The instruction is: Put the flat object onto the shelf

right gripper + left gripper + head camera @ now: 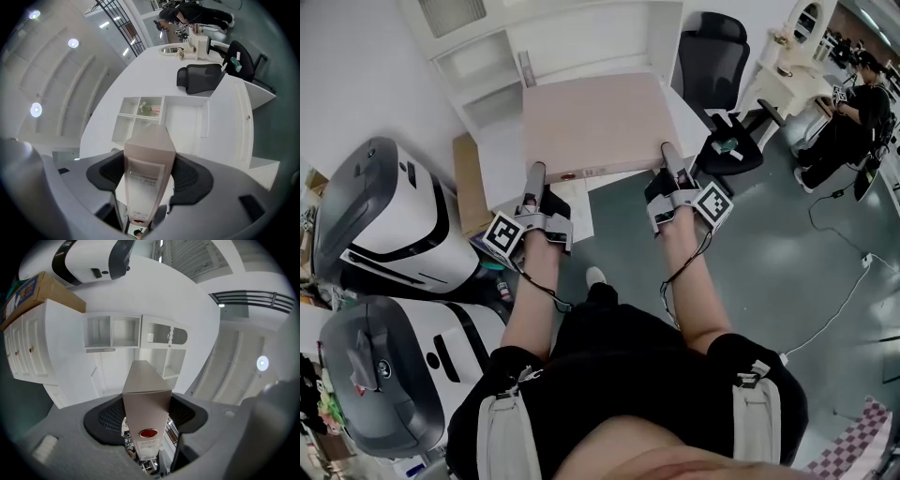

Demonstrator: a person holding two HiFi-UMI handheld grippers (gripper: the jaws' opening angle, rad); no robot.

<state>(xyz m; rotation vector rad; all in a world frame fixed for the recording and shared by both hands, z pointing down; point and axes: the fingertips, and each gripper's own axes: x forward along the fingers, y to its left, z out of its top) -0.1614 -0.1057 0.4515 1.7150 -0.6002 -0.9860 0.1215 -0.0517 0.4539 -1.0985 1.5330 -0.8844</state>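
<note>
A flat beige box (595,122) is held level in front of me, its near edge clamped at both ends. My left gripper (534,178) is shut on the box's near left corner, and my right gripper (671,157) is shut on its near right corner. In the left gripper view the box (145,401) runs edge-on between the dark pads (110,418) toward the white shelf (112,333). The right gripper view likewise has the box (147,168) pinched between its pads (190,178), with the shelf's cubbies (140,112) beyond. The white shelf unit (487,66) stands just past the box's far edge.
Two large white-and-black machines (384,216) (384,375) stand at my left. A brown cardboard box (471,183) leans by the shelf. A black office chair (717,75) is at the right of the shelf, and a seated person (853,112) is at the far right. Cables (834,309) cross the floor.
</note>
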